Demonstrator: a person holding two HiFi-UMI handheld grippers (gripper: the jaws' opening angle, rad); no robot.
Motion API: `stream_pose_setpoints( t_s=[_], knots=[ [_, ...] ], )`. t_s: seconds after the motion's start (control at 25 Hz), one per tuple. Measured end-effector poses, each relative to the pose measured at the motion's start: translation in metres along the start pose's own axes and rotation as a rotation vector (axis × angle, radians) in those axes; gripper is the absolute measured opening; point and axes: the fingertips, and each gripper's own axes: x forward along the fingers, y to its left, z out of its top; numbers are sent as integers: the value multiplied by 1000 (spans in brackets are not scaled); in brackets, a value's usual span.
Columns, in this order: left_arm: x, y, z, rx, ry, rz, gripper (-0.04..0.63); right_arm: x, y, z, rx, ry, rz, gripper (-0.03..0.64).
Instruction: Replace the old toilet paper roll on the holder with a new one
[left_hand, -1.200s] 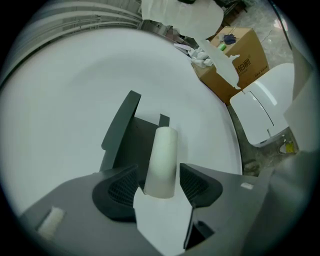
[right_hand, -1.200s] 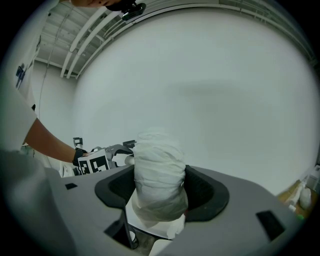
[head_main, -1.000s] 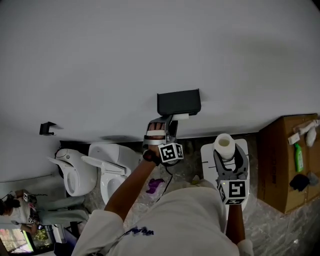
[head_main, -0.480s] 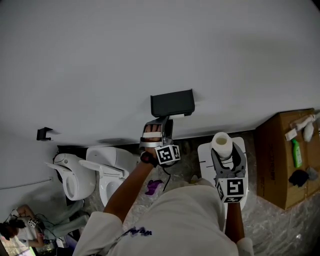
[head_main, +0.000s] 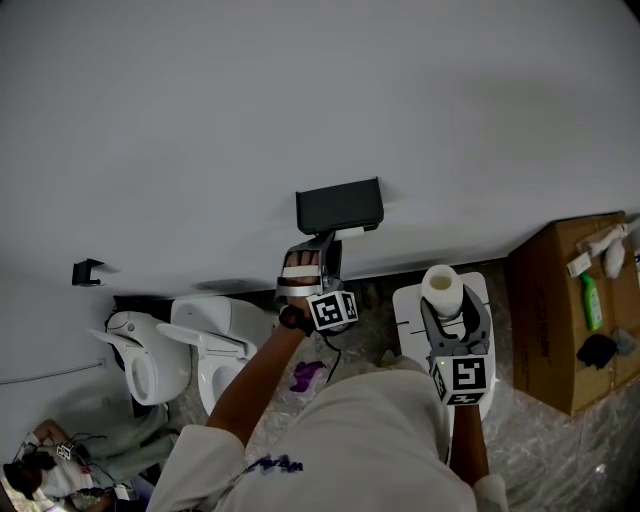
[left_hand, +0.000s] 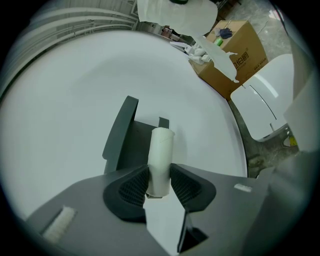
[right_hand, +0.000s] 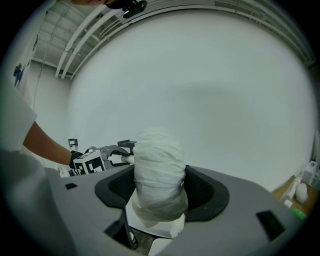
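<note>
A black holder (head_main: 338, 208) is fixed to the white wall. My left gripper (head_main: 322, 243) reaches up just beneath it. In the left gripper view, the old roll (left_hand: 161, 152), a bare pale tube, stands in front of the holder (left_hand: 125, 142). The left gripper (left_hand: 160, 179) has just been closing, and its pads now press on the tube's lower end from both sides. To the right, my right gripper (head_main: 444, 305) is shut on a full new white roll (head_main: 442, 288). That new roll (right_hand: 159, 175) bulges between the right gripper's (right_hand: 160, 189) pads.
Two white toilets (head_main: 215, 335) (head_main: 140, 350) stand on the floor at the left, and a white lid (head_main: 408, 310) lies under the right gripper. A cardboard box (head_main: 555, 320) holding bottles is at the right. A small black hook (head_main: 86, 272) is on the wall.
The head view has drifted, so the holder and both grippers sit slightly further left in the picture. Neither gripper has moved relative to the holder.
</note>
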Motion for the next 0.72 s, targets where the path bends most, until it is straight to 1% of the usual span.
stream_pose_setpoints(
  t_s=[0.72],
  knots=[
    [-2,-2,22,-8,-36,1,149,-10,-7,-3,3,7,-21,298]
  ],
)
